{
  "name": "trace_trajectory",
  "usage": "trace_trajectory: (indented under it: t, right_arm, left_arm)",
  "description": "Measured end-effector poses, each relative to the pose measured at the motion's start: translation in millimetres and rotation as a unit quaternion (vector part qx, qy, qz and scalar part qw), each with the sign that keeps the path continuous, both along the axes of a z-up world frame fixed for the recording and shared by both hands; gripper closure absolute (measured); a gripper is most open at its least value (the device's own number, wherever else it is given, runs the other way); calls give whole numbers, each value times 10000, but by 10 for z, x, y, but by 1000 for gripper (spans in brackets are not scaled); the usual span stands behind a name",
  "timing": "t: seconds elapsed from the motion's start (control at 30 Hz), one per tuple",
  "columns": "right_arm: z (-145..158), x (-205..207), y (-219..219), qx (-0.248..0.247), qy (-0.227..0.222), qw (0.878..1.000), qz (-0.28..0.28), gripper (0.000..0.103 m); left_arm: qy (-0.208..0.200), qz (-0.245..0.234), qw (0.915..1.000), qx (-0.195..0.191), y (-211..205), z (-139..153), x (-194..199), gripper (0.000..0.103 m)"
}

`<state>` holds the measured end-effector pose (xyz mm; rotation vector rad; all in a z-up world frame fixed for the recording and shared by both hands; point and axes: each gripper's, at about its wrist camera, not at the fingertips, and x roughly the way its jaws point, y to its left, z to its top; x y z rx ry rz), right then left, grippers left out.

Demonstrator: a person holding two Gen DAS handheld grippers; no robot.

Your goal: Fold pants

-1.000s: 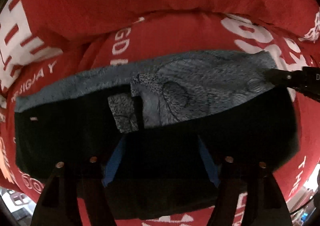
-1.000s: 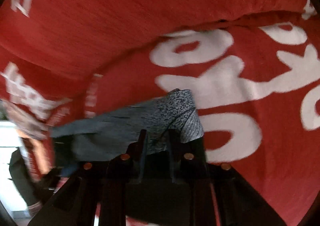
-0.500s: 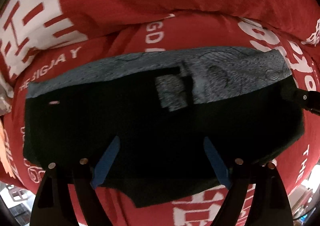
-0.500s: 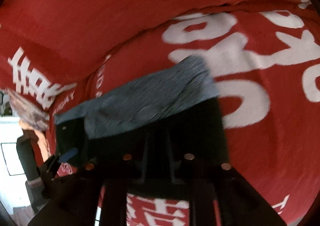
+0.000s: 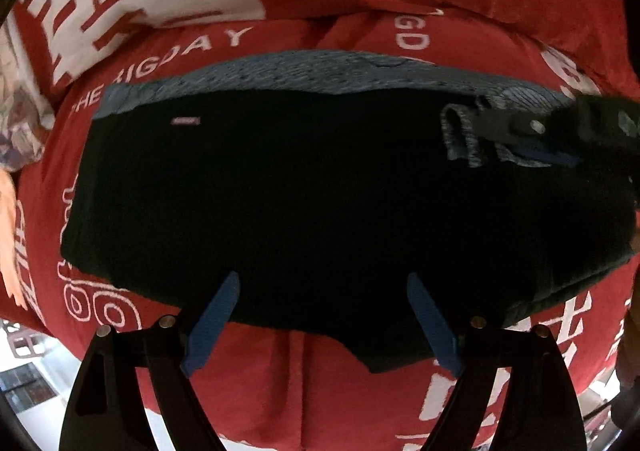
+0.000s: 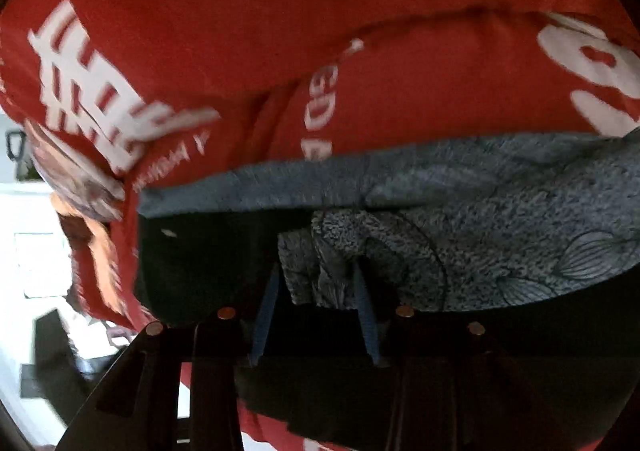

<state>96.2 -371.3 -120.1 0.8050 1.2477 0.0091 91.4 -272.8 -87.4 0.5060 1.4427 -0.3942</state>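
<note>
The red cover (image 5: 320, 391) carries white print "THE BIGDAY". On it lie the dark pants (image 5: 320, 191), grey lining exposed. The left gripper (image 5: 324, 315) is spread open; the right gripper (image 6: 316, 291) pinches a grey fold.

The left gripper (image 5: 322, 317) sits at six o'clock in its own camera view, its two blue-padded fingers (image 5: 212, 325) spread wide apart with nothing between them. The right gripper (image 6: 316, 305) sits at six o'clock in its own view, its blue fingers (image 6: 366, 315) a moderate gap apart, with a bunched grey flap of the pants (image 6: 320, 275) between them. Seen from the left camera, the right gripper (image 5: 496, 135) reaches in from about two o'clock, slightly blurred, its tips on that same grey flap.
</note>
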Motion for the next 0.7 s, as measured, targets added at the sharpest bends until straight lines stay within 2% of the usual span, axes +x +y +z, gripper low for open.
trace_trajectory:
  t: [0.07,0.2,0.37,0.5,0.7]
  right_arm:
    - [40,-35,68,125,-19,9998,173,61]
    - [93,-140,208,-27,185,9988,459,61]
    - [193,-283,400,-533,416,9954,685,61]
    - [307,-386,495,-802,525,9927,733,54]
    - [367,-516,540,-845,658,9917,706,42]
  left_arm:
    - [4,30,10000,1,52,-3,18,16]
    - [57,133,9999,-3,128,-2,43,16]
    - [134,166,9998,27,243,-20,71,16]
    - [158,197,9997,44,285,-19,72,16]
    - [207,244,9995,39,343,4,41,16]
